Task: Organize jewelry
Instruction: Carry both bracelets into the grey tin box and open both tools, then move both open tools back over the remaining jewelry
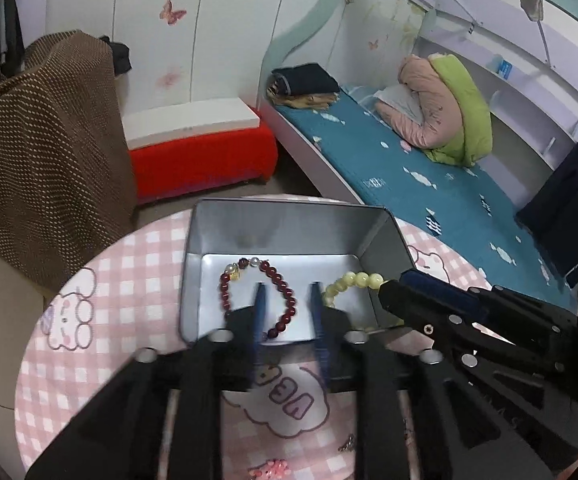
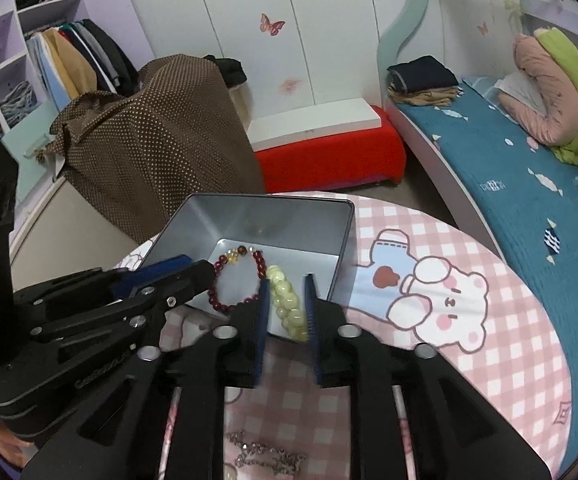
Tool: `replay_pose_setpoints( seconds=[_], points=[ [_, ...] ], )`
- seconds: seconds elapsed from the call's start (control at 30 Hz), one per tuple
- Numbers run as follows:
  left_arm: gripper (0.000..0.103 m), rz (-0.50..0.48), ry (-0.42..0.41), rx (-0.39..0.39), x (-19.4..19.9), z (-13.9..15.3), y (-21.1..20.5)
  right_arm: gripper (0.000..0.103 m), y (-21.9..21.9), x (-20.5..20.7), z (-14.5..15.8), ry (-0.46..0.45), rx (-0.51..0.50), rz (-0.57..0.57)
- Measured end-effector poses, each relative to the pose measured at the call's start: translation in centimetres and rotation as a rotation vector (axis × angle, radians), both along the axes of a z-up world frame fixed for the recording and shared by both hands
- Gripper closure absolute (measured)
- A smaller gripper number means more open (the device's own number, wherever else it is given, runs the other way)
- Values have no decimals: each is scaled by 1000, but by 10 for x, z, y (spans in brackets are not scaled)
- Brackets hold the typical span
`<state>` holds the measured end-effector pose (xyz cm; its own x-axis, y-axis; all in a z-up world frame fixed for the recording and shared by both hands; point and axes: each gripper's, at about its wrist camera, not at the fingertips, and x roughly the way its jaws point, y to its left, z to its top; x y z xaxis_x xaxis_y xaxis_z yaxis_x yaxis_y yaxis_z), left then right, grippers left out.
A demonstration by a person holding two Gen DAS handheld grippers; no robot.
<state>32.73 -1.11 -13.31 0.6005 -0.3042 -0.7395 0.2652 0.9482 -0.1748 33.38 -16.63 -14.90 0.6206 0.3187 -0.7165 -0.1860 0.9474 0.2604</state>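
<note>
In the left wrist view, our left tool [image 1: 289, 294] stands parted at lower centre over the metal tin [image 1: 289, 220], its fingers straddling the dark red bracelet [image 1: 285, 296] without pressing it. The yellow bracelet [image 1: 353, 282] lies beside it, and pink charms [image 1: 269, 470] show at the bottom. The right tool [image 1: 399, 284] enters from the right.

In the right wrist view, our right tool [image 2: 287, 284] is also parted, loose around the yellow bracelet [image 2: 289, 304]. A silver chain [image 2: 265, 456] lies on the counter [image 2: 509, 340] below.

Our two black handheld grippers

Our left gripper [image 1: 289, 292] and right gripper [image 2: 287, 284] share blue finger pads [image 1: 260, 312], silver screws and slotted black frames.
</note>
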Motion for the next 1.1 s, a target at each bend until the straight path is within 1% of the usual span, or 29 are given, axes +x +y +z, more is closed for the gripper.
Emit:
replay_pose_setpoints(
  seconds=[0.03, 0.07, 0.1, 0.13, 0.17, 0.2, 0.27, 0.37, 0.5, 0.6, 0.7, 0.8, 0.93, 1.03, 1.1],
  points=[
    [73, 3, -23, -4, -6, 4, 3, 76, -1, -4, 2, -2, 8, 4],
    [69, 5, -38, -5, -10, 8, 4, 73, -1, -8, 5, -10, 7, 4],
    [63, 13, -54, 0, -16, 12, 8, 67, -2, -13, 9, -21, 2, 5],
    [60, 22, -69, 0, -22, 16, 12, 63, -2, -15, 11, -27, -4, 3],
    [55, 26, -79, -5, -27, 20, 16, 56, -4, -19, 14, -34, -11, 1],
    [50, 33, -93, -15, -35, 25, 21, 56, -5, -26, 18, -45, -14, 0],
    [46, 56, -121, -18, -46, 32, 30, 55, -8, -34, 24, -61, -9, 2],
    [44, 82, -161, -6, -70, 43, 43, 55, -12, -53, 34, -91, -16, 7],
    [44, 116, -197, 9, -97, 52, 53, 53, -15, -79, 45, -125, -35, 5],
    [44, 135, -212, 28, -117, 52, 57, 51, -17, -103, 50, -150, -50, 1],
    [44, 160, -225, 62, -137, 46, 59, 50, -19, -121, 49, -158, -66, -8],
    [44, 175, -216, 82, -153, 35, 61, 49, -22, -138, 45, -157, -72, -18],
    [44, 177, -171, 106, -163, 13, 61, 47, -25, -154, 32, -135, -84, -26],
    [44, 179, -123, 105, -164, -4, 62, 46, -28, -159, 20, -104, -84, -33],
    [38, 183, -100, 111, -165, -14, 64, 46, -30, -161, 11, -82, -82, -38]
  ],
)
